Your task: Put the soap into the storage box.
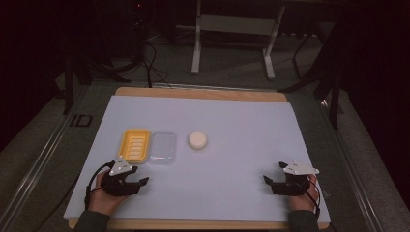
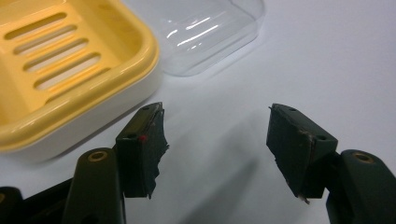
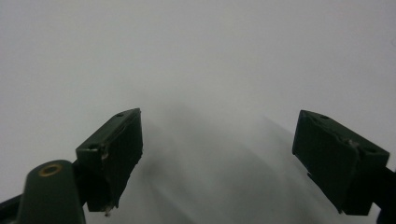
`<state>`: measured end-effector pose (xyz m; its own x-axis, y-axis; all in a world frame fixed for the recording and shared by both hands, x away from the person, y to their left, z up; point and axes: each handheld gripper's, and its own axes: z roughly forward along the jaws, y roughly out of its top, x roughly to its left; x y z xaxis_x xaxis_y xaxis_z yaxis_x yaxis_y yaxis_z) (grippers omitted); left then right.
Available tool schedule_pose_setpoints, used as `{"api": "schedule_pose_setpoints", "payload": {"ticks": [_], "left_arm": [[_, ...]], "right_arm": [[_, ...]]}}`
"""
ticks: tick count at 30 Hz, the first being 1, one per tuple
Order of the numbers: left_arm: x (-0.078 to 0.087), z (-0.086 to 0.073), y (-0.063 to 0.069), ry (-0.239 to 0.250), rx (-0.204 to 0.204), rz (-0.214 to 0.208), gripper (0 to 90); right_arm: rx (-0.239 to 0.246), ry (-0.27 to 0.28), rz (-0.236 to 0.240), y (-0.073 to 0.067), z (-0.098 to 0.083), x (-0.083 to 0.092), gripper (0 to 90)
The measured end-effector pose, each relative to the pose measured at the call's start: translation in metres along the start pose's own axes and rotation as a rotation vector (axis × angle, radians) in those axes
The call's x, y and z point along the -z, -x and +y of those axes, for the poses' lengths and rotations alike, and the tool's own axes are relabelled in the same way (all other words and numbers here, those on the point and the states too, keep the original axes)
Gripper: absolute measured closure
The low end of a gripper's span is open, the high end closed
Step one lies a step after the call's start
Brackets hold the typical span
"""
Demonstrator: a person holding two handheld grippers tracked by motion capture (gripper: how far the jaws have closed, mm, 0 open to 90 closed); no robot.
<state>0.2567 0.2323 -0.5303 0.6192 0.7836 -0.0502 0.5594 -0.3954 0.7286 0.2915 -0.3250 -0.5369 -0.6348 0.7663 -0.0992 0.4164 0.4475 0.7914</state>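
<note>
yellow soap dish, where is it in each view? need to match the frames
High view: yellow soap dish left of centre, just beyond the left gripper.
Left gripper view: upper left, beyond the left jaw.
Right gripper view: not in it.
Shared landmark: clear lid lying beside the dish.

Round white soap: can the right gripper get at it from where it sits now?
Probably yes. The right gripper is open, and bare white mat lies between it and the soap; the dish and lid sit beyond.
</note>
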Motion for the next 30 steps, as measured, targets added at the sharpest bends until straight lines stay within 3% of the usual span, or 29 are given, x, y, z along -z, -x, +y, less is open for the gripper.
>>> {"api": "schedule_pose_setpoints", "payload": {"ticks": [14,30], "left_arm": [[0.0,0.007,0.0,-0.014,-0.01,-0.035,37.1],[0.002,0.036,0.002,-0.039,-0.109,-0.041,36.3]], "right_arm": [[-0.002,0.025,-0.015,-0.001,-0.001,0.003,16.1],[0.003,0.027,-0.029,-0.002,-0.001,0.003,16.1]]}}
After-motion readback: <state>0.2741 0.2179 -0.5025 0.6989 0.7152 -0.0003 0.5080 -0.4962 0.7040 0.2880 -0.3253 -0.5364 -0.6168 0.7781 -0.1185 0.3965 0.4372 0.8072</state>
